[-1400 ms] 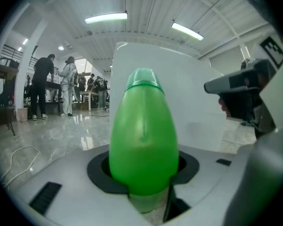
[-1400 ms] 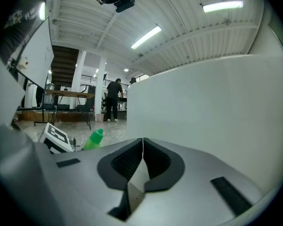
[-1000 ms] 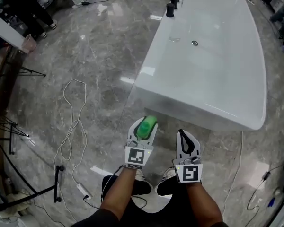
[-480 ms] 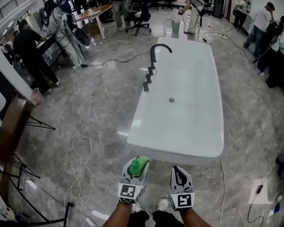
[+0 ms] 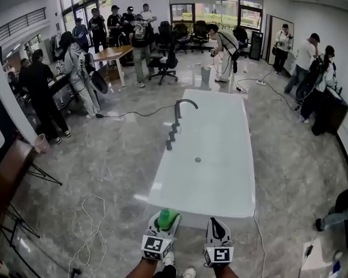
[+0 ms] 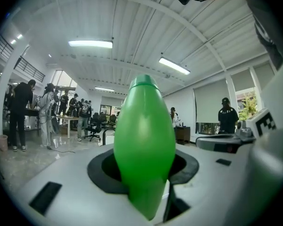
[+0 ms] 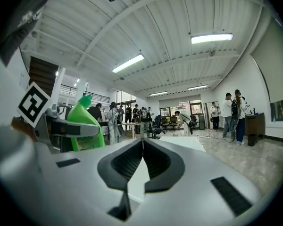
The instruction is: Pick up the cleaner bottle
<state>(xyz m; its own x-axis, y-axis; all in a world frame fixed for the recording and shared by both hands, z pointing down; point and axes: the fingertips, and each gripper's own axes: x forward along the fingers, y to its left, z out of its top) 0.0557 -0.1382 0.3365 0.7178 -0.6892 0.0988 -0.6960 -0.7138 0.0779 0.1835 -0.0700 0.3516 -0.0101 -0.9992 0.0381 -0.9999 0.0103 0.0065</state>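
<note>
A green cleaner bottle (image 6: 144,145) stands upright between the jaws of my left gripper (image 5: 164,225), which is shut on it. In the head view the green cleaner bottle (image 5: 167,218) shows at the bottom centre, held up in the air just before the near end of the white bathtub (image 5: 206,161). My right gripper (image 5: 217,231) hangs beside it, to the right, with its jaws closed tip to tip and nothing between them. In the right gripper view the cleaner bottle (image 7: 85,126) and the left gripper's jaw appear at the left.
A black curved tap (image 5: 181,108) stands on the bathtub's left rim. Several people stand around desks and chairs at the far end of the room. A white cable (image 5: 91,227) lies coiled on the marble floor at left, and a wooden stand (image 5: 11,178) sits at the far left.
Both grippers have risen together with the bottle, and the head view has tilted up from the floor to the whole room. The bathtub now lies farther ahead.
</note>
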